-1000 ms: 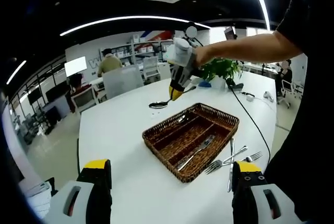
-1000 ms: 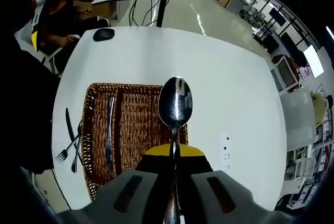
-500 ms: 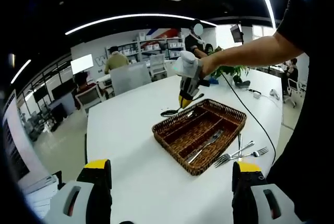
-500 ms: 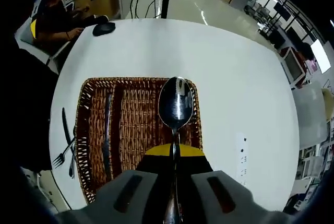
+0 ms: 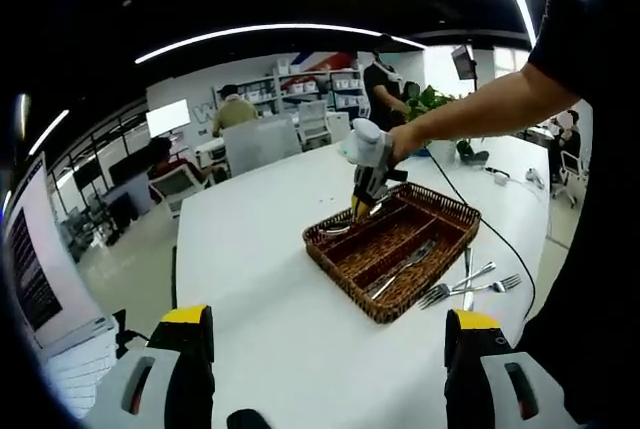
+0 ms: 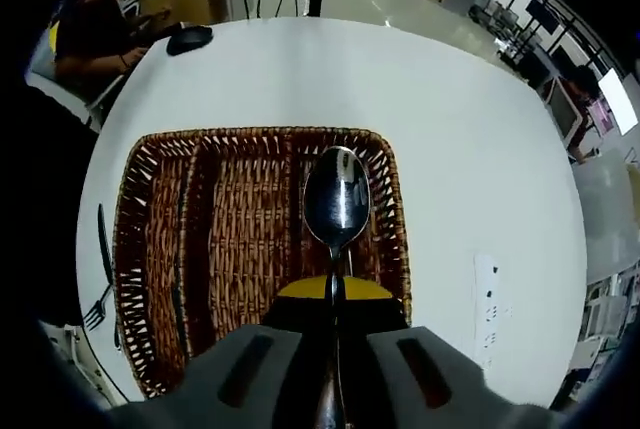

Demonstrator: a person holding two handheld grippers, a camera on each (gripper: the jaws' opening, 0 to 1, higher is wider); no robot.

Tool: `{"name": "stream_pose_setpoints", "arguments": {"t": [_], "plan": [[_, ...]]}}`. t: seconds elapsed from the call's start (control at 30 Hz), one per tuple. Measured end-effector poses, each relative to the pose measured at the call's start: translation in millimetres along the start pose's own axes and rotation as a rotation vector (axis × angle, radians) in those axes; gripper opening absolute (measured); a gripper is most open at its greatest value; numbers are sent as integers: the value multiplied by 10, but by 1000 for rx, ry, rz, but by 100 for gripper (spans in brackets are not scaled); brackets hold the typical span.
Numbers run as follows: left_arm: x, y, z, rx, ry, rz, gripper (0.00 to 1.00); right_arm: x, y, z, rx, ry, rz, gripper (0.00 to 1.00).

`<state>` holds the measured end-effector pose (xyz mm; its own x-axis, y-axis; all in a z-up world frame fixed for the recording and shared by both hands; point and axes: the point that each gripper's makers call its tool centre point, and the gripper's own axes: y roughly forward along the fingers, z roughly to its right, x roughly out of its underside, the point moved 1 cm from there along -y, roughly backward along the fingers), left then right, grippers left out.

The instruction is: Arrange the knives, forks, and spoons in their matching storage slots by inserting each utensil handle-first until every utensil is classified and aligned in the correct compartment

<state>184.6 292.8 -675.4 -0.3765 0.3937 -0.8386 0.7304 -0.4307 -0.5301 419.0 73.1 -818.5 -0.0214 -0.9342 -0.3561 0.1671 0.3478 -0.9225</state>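
My right gripper is shut on a metal spoon, whose bowl points away from me over the rightmost slot of the brown wicker tray. From the left gripper view, that right gripper hangs over the tray's far left corner with the spoon near the rim. One utensil lies in a tray slot, seen too in the right gripper view. Forks and a knife lie on the table right of the tray. My left gripper is open, low over the table's near side.
The white table is round-edged with open floor to its left. A black cable runs across the table behind the tray. A dark mouse-like object lies at the table's far edge. People sit at desks in the background.
The right gripper has carried the spoon down and over the tray; the tray now fills more of the right gripper view. The left gripper's camera has shifted slightly.
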Motion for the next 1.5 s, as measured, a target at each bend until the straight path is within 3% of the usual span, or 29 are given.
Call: {"name": "stream_pose_setpoints", "arguments": {"t": [0.53,0.8,0.9,1.23,1.33,1.43,1.5], "plan": [[164,-69,-9,-14,-17,-17,100,89,259,-1,-35,25,-9,0],[129,-48,14,-5,-19,-9,100,101,318,-4,-26,14,-11,0],[134,-32,29,5,-18,-12,100,67,343,-17,-32,39,15,0],[135,-49,33,5,-26,-6,100,101,407,-19,-23,66,11,0],[123,-54,53,6,-25,-5,100,92,405,-30,-24,-3,8,1],[114,-49,49,7,-24,-3,100,32,360,5,-10,-29,43,3],[102,-47,46,8,-27,3,100,-71,278,90,22,-12,96,14]]}}
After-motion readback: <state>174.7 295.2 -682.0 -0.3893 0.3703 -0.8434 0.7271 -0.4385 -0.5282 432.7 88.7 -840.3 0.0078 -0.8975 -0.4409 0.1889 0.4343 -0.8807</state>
